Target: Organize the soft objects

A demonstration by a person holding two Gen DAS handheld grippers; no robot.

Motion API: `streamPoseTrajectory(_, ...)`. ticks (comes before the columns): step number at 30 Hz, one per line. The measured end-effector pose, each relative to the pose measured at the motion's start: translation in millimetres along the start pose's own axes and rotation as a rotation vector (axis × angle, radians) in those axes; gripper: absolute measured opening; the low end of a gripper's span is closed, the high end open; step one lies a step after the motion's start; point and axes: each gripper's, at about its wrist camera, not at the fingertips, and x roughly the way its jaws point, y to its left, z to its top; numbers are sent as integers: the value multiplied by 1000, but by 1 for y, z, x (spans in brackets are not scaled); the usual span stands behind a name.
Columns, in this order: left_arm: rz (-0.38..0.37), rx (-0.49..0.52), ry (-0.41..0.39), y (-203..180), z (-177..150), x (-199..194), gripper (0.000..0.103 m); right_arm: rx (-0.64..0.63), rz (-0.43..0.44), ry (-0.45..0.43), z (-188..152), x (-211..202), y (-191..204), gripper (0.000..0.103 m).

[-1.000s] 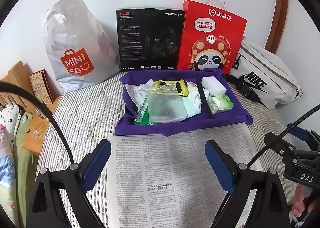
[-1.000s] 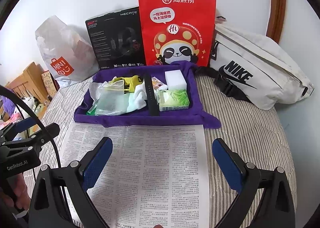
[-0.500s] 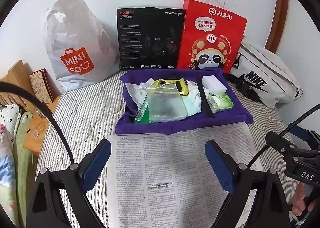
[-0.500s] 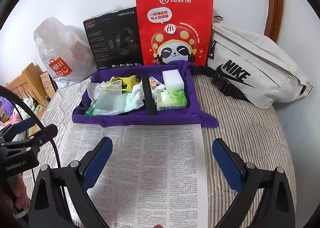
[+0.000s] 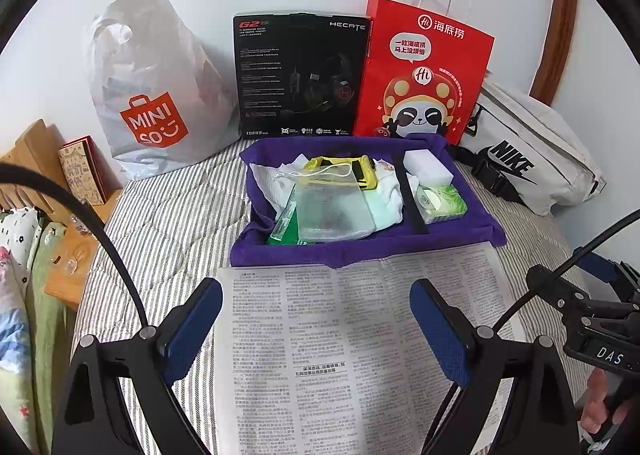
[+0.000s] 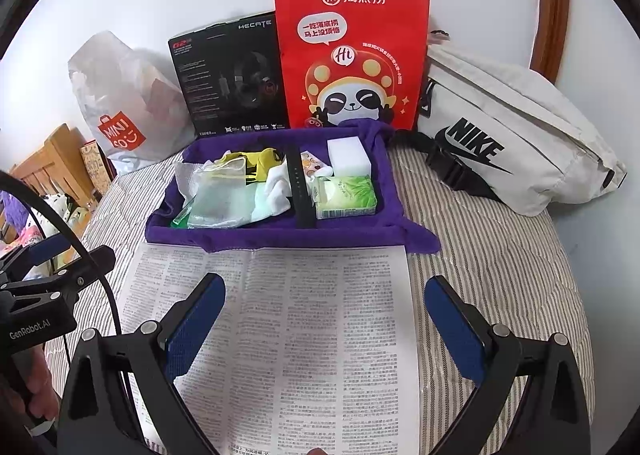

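A purple cloth-lined tray [image 5: 360,251] [image 6: 276,239] sits on the striped bed. It holds a clear plastic pouch [image 5: 334,209] [image 6: 218,203], a yellow pouch [image 5: 356,171] [image 6: 262,163], white cloth [image 5: 386,195] [image 6: 278,191], a white sponge block [image 5: 427,167] [image 6: 348,155], a green tissue pack [image 5: 442,204] [image 6: 346,197] and a black strap [image 5: 410,199] [image 6: 300,191]. A newspaper sheet [image 5: 352,343] [image 6: 304,335] lies in front of the tray. My left gripper [image 5: 316,325] and right gripper [image 6: 324,323] are open and empty above the newspaper.
Against the wall stand a Miniso plastic bag [image 5: 156,95], a black headset box [image 5: 300,75], a red paper bag [image 5: 424,75] and a white Nike bag [image 5: 532,151]. A wooden bedside stand [image 5: 36,167] is at the left. The right gripper body [image 5: 592,315] shows at the left view's right edge.
Both grippers have drawn back slightly from the tray, which looks a little smaller. Nothing was grasped or moved.
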Motion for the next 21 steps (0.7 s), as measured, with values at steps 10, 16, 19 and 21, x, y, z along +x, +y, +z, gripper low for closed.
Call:
streamPoseTrajectory(10,1,2,0,0,0,0,95,2,0,-3,-1,0,2,99)
streamPoseTrajectory(16,3,0,-1,0,0,-1,95,2,1,-2,0,1,2,99)
streamPoseTrajectory(19,2,1,-2,0,0,0,95,0,1,-2,0,1,1,99)
streamPoseTrajectory(21,2,2,1,0,0,0,95,2,1,-4,0,1,1,99)
